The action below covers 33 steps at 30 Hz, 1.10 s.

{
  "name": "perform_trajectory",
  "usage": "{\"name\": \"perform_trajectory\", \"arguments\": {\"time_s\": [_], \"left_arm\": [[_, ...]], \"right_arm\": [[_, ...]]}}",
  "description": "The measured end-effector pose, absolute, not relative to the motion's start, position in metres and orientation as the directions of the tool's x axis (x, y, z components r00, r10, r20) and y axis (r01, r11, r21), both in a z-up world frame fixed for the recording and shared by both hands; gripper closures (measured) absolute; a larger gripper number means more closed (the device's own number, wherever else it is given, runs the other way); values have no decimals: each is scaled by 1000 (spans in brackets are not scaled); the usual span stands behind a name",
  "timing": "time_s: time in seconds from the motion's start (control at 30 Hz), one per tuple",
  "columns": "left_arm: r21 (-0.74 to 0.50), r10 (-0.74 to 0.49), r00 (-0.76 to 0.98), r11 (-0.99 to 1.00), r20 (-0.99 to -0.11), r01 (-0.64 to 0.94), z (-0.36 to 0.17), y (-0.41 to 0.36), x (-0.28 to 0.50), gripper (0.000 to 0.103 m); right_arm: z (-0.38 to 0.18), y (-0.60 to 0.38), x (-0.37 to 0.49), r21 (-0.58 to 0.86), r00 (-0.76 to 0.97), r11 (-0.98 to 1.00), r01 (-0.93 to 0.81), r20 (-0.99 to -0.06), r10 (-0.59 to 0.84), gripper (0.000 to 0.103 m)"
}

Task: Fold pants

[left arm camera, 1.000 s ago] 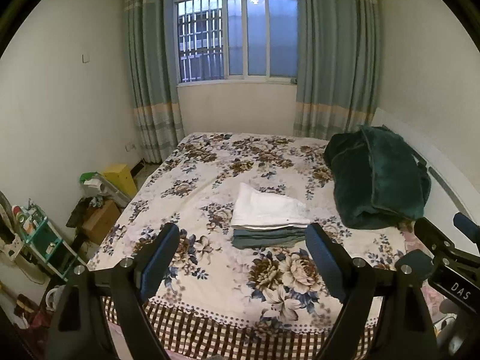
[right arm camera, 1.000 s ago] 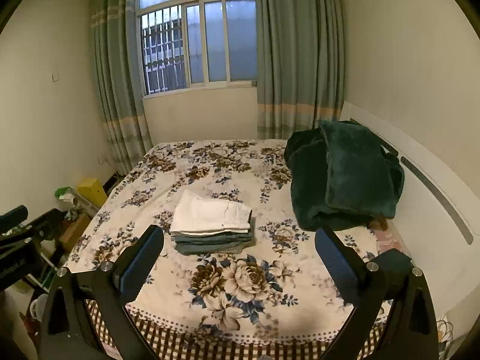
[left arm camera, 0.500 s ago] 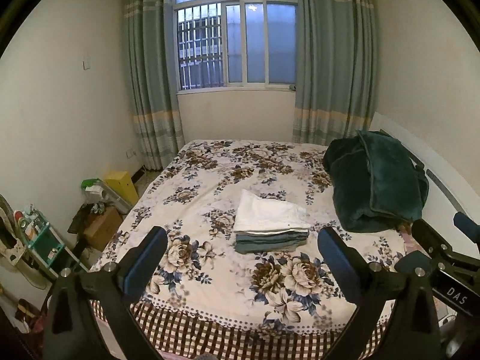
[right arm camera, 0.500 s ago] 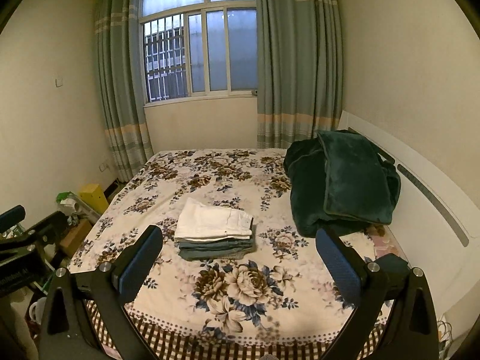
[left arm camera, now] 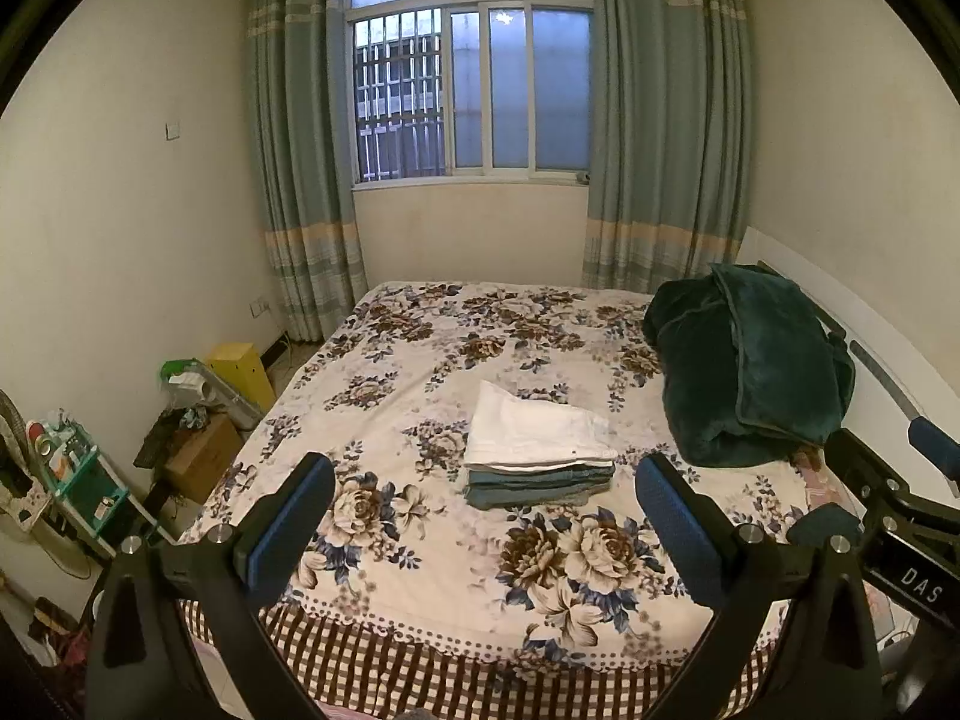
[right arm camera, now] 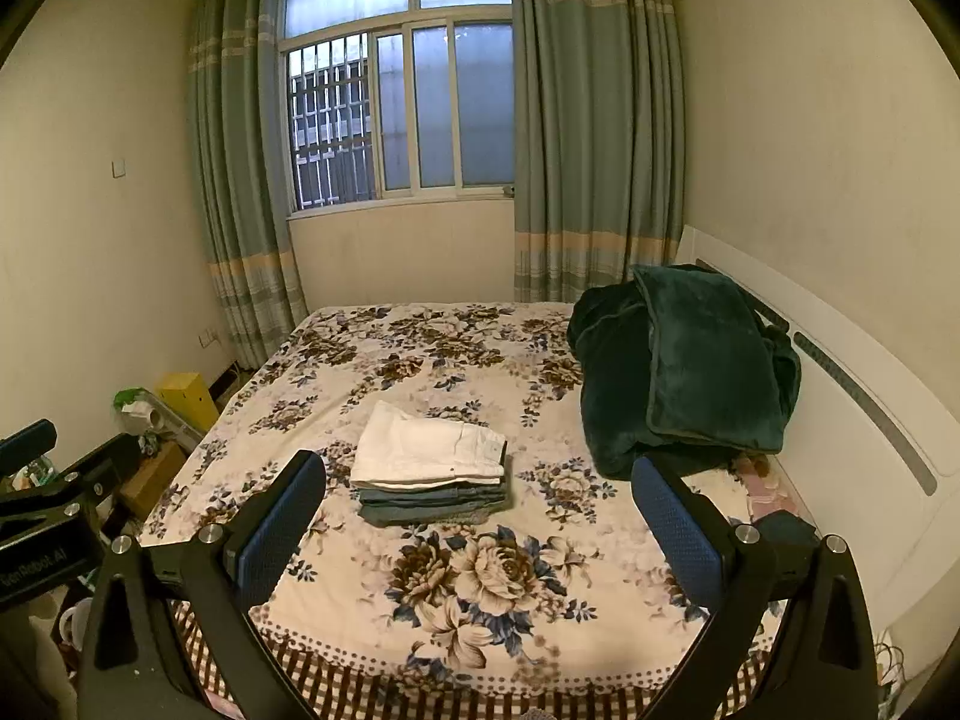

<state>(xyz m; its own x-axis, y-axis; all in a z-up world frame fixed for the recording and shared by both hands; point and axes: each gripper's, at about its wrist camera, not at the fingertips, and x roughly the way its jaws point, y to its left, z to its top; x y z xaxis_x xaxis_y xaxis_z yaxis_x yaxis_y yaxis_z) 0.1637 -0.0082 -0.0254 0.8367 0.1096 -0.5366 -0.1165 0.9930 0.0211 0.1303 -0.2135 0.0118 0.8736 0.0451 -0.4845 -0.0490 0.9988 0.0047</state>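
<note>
Folded pants stack (left arm camera: 537,459) mid-bed (left arm camera: 420,540).
Left hand-held gripper (left arm camera: 483,519) and right hand-held gripper (right arm camera: 477,516) both gape wide, empty, at near edge.

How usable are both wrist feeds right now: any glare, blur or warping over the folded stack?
Left wrist: dim, greenish light, no glare, folded stack sharp, walls and curtains bowed by fisheye, corners black. Right wrist: same dim cast, stack clear, headboard curved, window mildly bright, not blown out.

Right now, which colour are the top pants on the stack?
White; the top pants show best in the right wrist view.
</note>
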Motion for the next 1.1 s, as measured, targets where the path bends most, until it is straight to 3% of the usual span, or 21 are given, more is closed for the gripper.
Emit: {"name": "perform_trajectory", "arguments": {"time_s": [1.1], "left_arm": [[20,131,839,990,-528,-142,-18,-11,164,0]], "right_arm": [[12,-205,142,7,870,998,-61,-490,56,0]]}}
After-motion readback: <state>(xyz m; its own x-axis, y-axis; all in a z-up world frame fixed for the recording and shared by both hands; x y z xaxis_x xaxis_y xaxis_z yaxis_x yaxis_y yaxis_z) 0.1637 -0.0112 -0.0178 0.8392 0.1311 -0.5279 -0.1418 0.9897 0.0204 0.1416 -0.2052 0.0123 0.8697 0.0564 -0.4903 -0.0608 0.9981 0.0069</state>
